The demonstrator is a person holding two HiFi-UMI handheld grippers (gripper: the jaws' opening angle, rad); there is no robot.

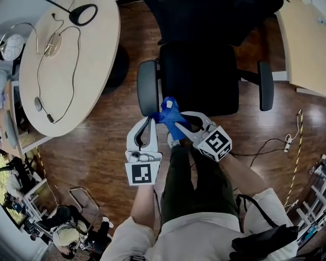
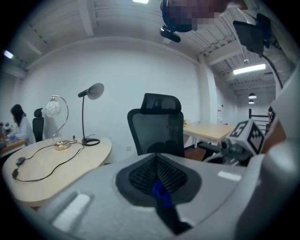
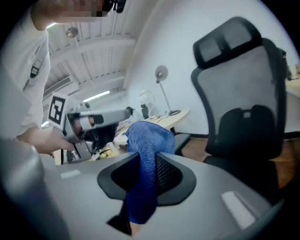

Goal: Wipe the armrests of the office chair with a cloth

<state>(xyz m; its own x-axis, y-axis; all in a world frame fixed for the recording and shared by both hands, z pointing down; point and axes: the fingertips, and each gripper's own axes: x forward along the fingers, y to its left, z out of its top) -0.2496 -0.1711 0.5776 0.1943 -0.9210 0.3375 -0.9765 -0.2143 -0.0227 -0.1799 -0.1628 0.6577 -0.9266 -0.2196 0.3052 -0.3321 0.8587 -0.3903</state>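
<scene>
A black office chair (image 1: 198, 76) stands ahead of me, with a grey left armrest (image 1: 147, 87) and a dark right armrest (image 1: 265, 85). A blue cloth (image 1: 170, 116) hangs bunched just at the near end of the left armrest, held between both grippers. My left gripper (image 1: 152, 121) is shut on one edge of the cloth (image 2: 160, 193). From the right, my right gripper (image 1: 175, 125) is shut on a thick fold of the cloth (image 3: 147, 140). The chair's backrest (image 2: 157, 126) fills the middle of the left gripper view.
A round beige table (image 1: 66, 76) with a desk lamp (image 1: 83, 14) and cables stands close to the chair's left. Another table (image 1: 305, 46) is at the far right. A cable (image 1: 275, 145) lies on the wooden floor. My legs (image 1: 191, 178) are below the grippers.
</scene>
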